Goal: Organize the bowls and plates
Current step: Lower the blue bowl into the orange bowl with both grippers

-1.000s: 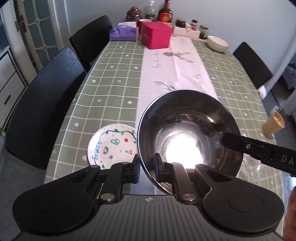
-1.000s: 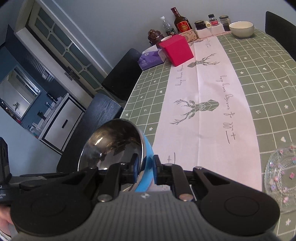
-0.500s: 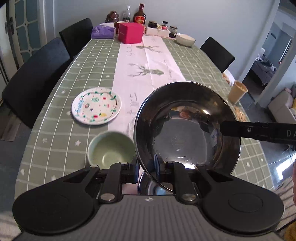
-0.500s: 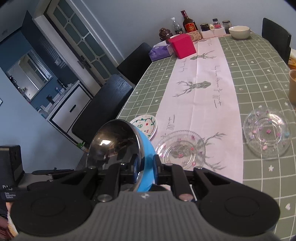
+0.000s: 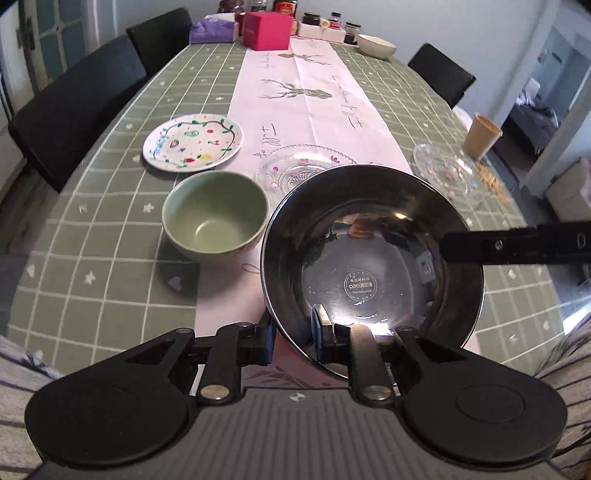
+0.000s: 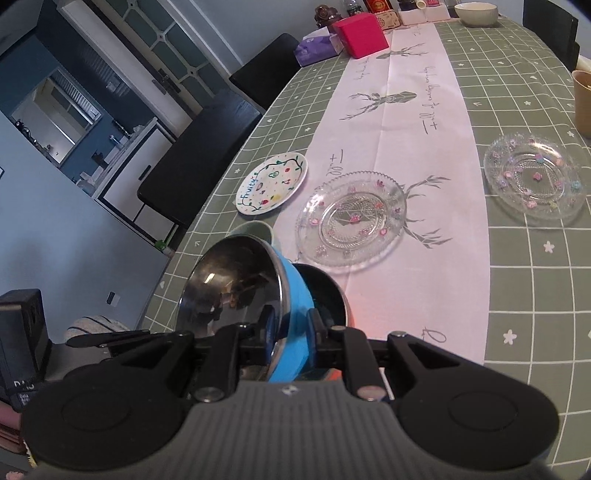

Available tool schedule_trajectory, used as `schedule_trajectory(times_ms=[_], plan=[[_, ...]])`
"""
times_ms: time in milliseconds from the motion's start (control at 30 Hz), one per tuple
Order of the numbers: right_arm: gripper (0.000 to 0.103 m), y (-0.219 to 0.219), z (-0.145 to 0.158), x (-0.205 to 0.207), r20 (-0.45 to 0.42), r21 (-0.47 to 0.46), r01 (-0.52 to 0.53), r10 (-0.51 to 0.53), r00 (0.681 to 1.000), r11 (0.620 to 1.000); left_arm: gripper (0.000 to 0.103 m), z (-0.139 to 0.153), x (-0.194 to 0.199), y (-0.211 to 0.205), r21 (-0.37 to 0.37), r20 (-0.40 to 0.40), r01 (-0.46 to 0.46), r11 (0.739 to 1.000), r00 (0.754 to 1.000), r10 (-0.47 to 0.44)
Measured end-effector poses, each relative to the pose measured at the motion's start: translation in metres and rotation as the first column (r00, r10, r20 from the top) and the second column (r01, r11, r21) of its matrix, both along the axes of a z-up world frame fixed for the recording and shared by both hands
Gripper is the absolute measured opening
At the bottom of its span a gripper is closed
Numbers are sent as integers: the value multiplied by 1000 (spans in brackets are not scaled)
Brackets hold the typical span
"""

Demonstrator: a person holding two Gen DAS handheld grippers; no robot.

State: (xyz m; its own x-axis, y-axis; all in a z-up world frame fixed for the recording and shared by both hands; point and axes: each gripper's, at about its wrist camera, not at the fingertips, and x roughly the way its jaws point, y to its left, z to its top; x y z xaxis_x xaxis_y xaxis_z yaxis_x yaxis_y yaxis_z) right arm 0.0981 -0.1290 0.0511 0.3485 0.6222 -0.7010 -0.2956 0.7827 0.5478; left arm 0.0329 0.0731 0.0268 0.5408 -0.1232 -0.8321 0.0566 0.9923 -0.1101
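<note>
A steel bowl [image 5: 369, 266] with a blue outer wall [image 6: 291, 295] hangs tilted over the near end of the table. My left gripper [image 5: 291, 334] has the near rim between its pads, and its jaws are opening. My right gripper [image 6: 291, 326] is shut on the opposite rim; one of its fingers [image 5: 517, 247] reaches across the bowl. Another bowl [image 6: 327, 291], dark inside, sits just beneath and is mostly hidden. Left of them stands a green bowl [image 5: 216, 218]. Behind lie a painted plate [image 5: 192, 142] and two glass plates [image 5: 306, 168] [image 5: 447, 173].
The table has a green checked cloth [image 5: 103, 258] and a white runner [image 5: 317, 107]. A tan cup [image 5: 482, 133] stands at the right edge. A pink box [image 5: 267, 29], a tissue box, jars and a white bowl [image 5: 376, 46] sit at the far end. Black chairs [image 5: 74, 103] line the sides. Striped clothing [image 5: 14, 369] is close below.
Both grippers have pulled the steel bowl back toward the near end of the table and lower. The green bowl and both glass plates have come into view.
</note>
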Motion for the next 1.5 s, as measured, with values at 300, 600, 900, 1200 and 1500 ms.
schedule_trajectory(times_ms=[300,600,900,1200,1500], plan=[[16,8,-13,0,-16,-42,-18,17,1000,999,23,-3,-3,-9,86,54,-25,996,998,21],[15,15,-11,-6,50,-107,-22,27,998,994,26,-8,-4,-12,127,65,-18,992,998,10],[17,21,-18,-5,40,-129,-35,40,998,991,26,-18,-4,-18,171,54,-7,985,999,-2],[17,25,-26,-4,25,-147,-42,46,999,988,27,-22,-5,-17,172,55,-13,985,998,4],[32,25,-34,0,15,-173,-20,23,1000,985,57,-25,-2,-16,133,40,-5,991,999,-1]])
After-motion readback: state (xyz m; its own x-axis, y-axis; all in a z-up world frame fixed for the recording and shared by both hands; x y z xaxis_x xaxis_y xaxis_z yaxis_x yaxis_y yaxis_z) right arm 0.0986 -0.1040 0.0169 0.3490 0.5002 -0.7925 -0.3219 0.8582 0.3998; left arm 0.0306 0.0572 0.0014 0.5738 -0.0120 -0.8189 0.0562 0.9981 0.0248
